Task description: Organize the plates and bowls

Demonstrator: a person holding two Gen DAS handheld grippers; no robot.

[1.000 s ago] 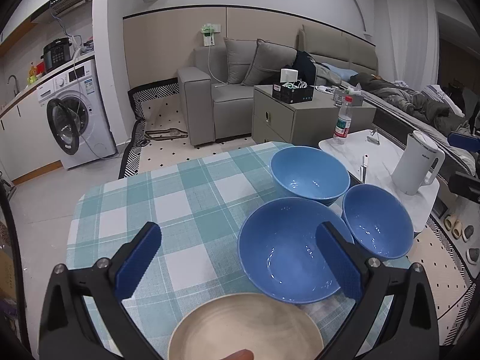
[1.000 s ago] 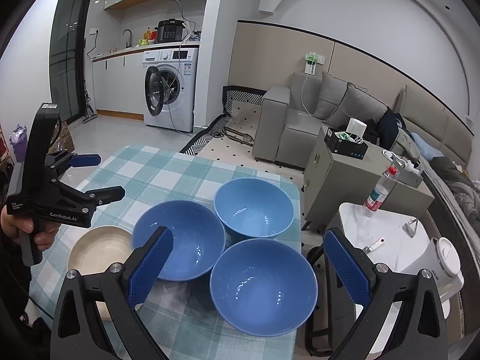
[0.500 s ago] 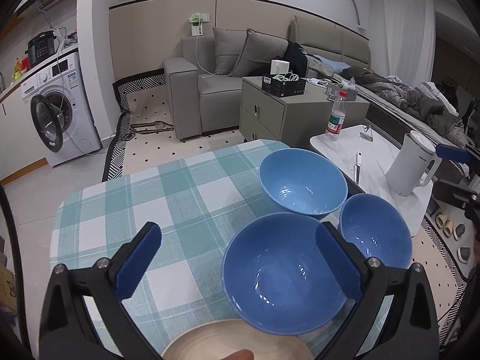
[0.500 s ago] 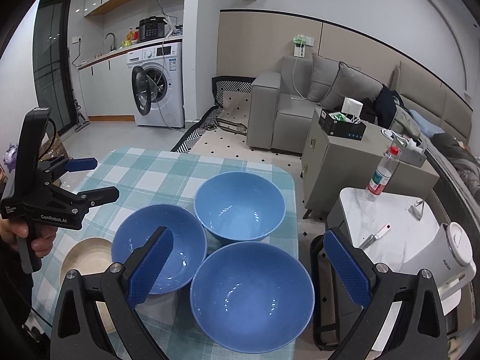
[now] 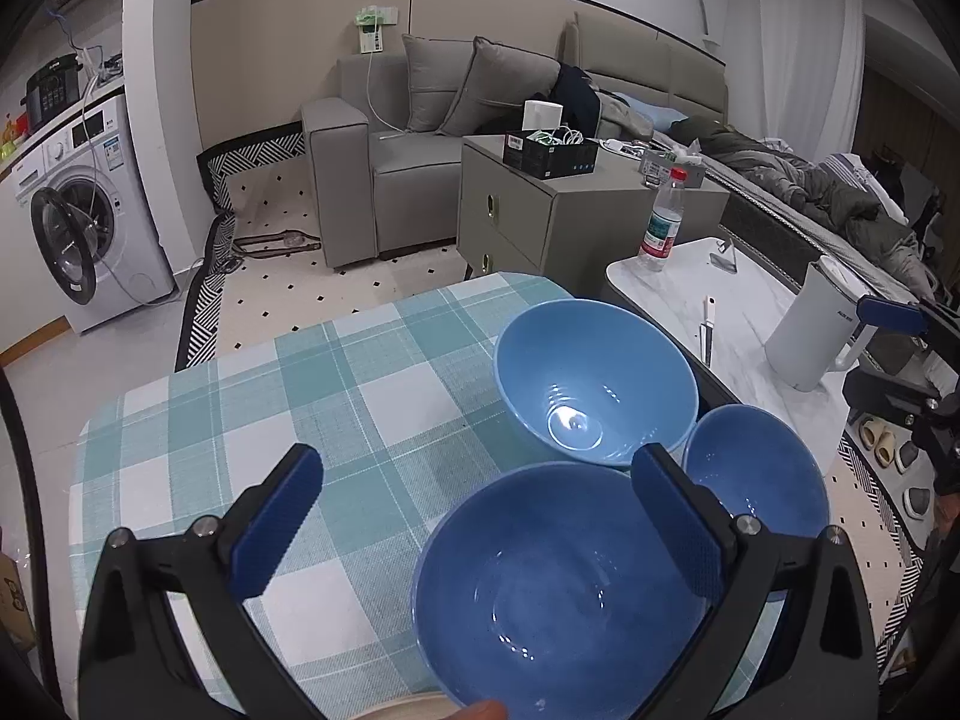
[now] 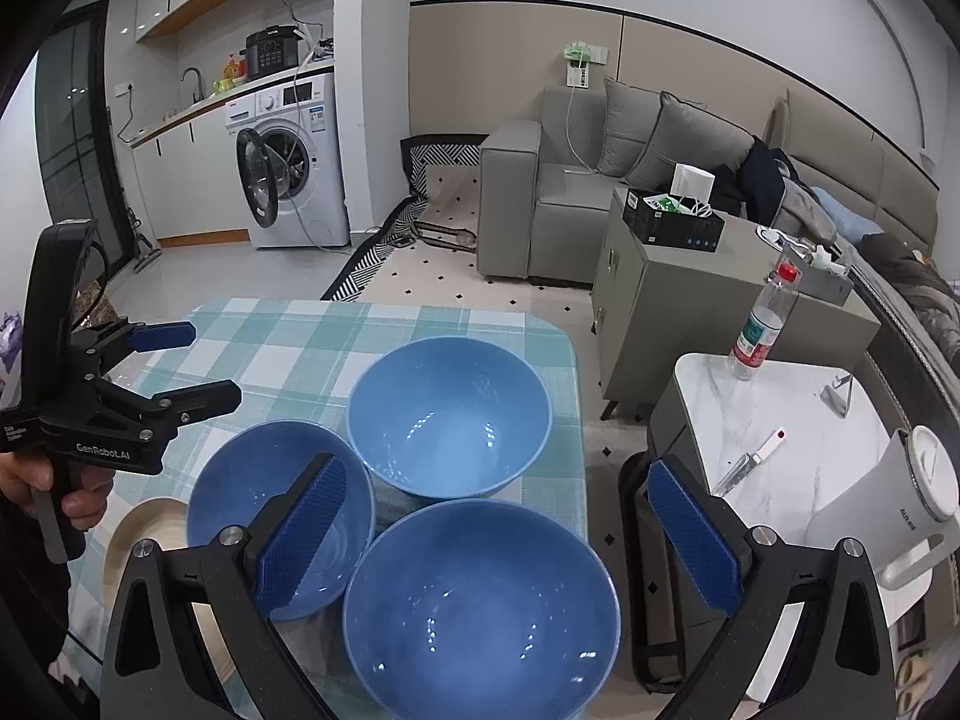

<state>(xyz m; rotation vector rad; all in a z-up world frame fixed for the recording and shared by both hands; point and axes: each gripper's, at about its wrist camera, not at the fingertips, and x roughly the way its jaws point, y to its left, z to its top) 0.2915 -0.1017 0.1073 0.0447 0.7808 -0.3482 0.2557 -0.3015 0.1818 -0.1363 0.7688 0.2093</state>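
Note:
Three blue bowls stand on the checked tablecloth (image 5: 312, 414). In the left wrist view the near bowl (image 5: 552, 594) lies between the fingers of my open left gripper (image 5: 477, 534), with the far bowl (image 5: 594, 384) and the right bowl (image 5: 756, 474) beyond it. In the right wrist view my open right gripper (image 6: 498, 531) hovers over the nearest bowl (image 6: 480, 606), with the far bowl (image 6: 450, 414) and the left bowl (image 6: 264, 504) behind. A beige plate (image 6: 135, 540) lies at the left, and my left gripper (image 6: 192, 366) is above it. Both grippers are empty.
A white side table (image 6: 798, 414) to the right holds a water bottle (image 6: 762, 324), a white kettle (image 6: 900, 498) and a small knife (image 6: 750, 462). A grey cabinet (image 5: 558, 216), sofa and washing machine (image 5: 78, 222) stand beyond the table.
Both grippers have moved lower and forward over the bowls. The beige plate has slid almost out of the left wrist view. Both grippers stay open.

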